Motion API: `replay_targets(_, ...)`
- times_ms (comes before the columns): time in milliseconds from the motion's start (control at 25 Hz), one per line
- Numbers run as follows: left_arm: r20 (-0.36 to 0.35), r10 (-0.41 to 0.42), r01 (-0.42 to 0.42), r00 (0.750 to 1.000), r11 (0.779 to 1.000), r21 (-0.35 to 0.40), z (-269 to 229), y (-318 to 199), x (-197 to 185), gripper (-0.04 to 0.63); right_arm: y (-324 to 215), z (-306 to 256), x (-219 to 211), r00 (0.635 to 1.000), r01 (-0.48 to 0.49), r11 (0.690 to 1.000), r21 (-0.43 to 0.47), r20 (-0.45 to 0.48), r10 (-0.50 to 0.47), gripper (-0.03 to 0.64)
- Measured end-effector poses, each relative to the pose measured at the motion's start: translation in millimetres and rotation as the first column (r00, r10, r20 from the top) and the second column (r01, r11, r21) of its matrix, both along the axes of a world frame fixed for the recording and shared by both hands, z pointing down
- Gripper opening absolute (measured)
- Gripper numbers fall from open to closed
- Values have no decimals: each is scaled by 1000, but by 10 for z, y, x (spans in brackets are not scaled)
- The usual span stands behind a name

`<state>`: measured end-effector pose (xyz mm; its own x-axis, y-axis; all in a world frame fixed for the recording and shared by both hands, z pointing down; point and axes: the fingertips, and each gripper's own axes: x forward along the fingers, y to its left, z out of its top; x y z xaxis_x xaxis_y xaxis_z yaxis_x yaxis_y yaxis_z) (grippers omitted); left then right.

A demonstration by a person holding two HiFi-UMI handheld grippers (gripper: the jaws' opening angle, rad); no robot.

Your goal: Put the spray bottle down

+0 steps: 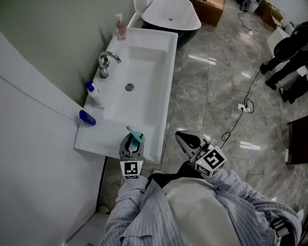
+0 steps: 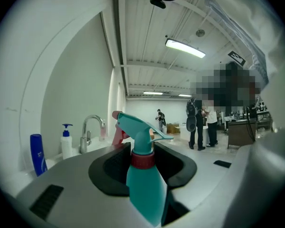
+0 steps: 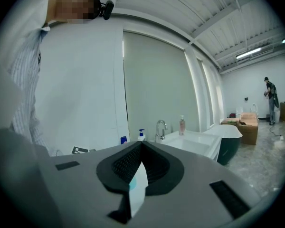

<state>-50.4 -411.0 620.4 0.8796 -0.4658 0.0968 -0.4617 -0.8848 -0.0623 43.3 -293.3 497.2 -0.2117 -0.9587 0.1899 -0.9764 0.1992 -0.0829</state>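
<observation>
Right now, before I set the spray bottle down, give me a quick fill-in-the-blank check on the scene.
1. The left gripper grips the teal spray bottle, whose neck collar is ____.
2. On the sink ledge, the white pump bottle stands between the blue bottle and the ____.
3. The right gripper is closed on a thin slip that is mostly ____.
Missing words: red; faucet; white.

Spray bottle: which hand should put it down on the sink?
Left. The left tongs grip the teal spray bottle at the sink's near edge. The right tongs pinch a white scrap, off over the floor.
</observation>
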Motion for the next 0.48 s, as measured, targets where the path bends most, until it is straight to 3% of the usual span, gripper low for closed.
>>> replay_targets(480, 29, 107, -105, 994, 992, -67, 484, 33, 241, 147, 180, 32, 134, 992, -124, 992, -27, -22, 124, 15)
